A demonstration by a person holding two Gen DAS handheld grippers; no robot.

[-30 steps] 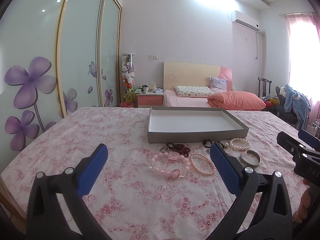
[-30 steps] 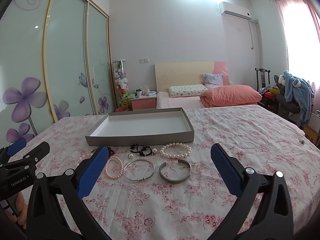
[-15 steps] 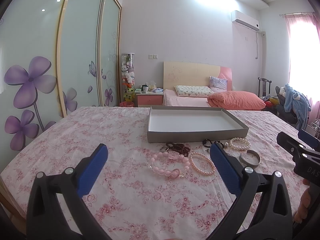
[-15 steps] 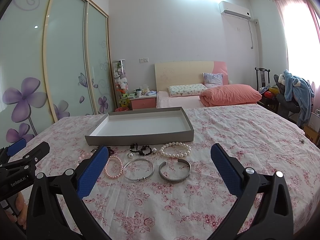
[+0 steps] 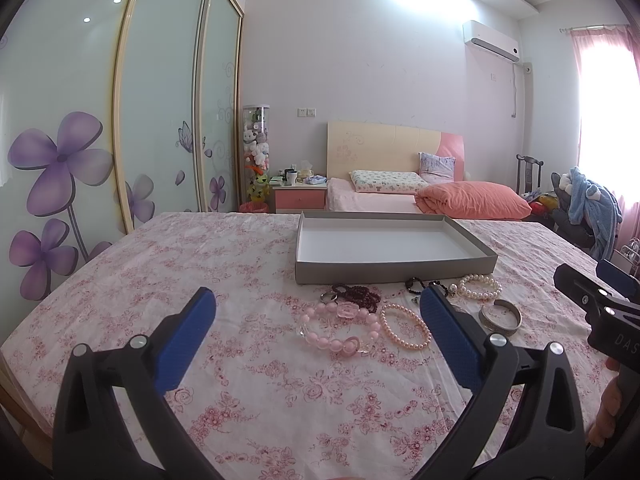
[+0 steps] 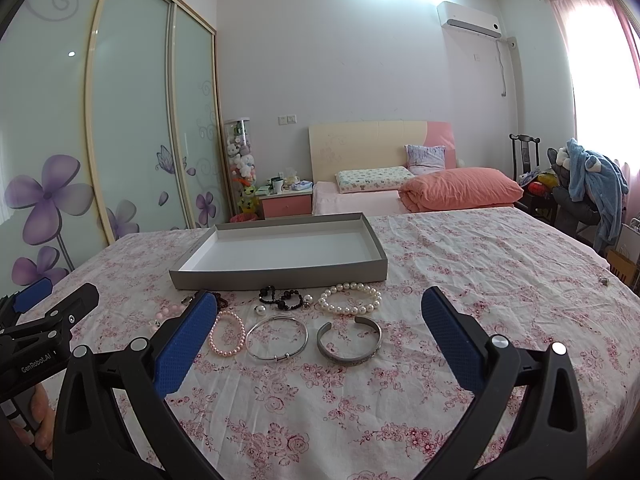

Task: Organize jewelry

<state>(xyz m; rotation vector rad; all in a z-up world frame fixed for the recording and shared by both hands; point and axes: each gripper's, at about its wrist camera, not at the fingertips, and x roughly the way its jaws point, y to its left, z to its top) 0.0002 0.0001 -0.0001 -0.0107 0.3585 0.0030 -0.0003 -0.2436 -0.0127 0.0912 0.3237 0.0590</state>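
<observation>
Two handheld grippers hover wide open and empty over a bench draped in a pink floral cloth [image 6: 460,264], the left gripper [image 5: 318,334] facing a chunky pink bead bracelet [image 5: 340,330] and the right gripper [image 6: 318,334] facing a row of bangles. A shallow grey tray [image 6: 280,278] with a white floor sits just behind the jewelry, nothing in it. In front of its near wall lie a dark red bead strand [image 5: 358,294], a black bead bracelet [image 6: 280,299] and a white pearl bracelet [image 6: 350,298]. Nearer the grippers rest a small pink pearl bracelet [image 6: 227,334], a thin silver bangle [image 6: 277,338] and an open silver cuff [image 6: 349,340], side by side and apart from one another. A bed with a coral quilt [image 6: 460,188] stands against the far wall.
</observation>
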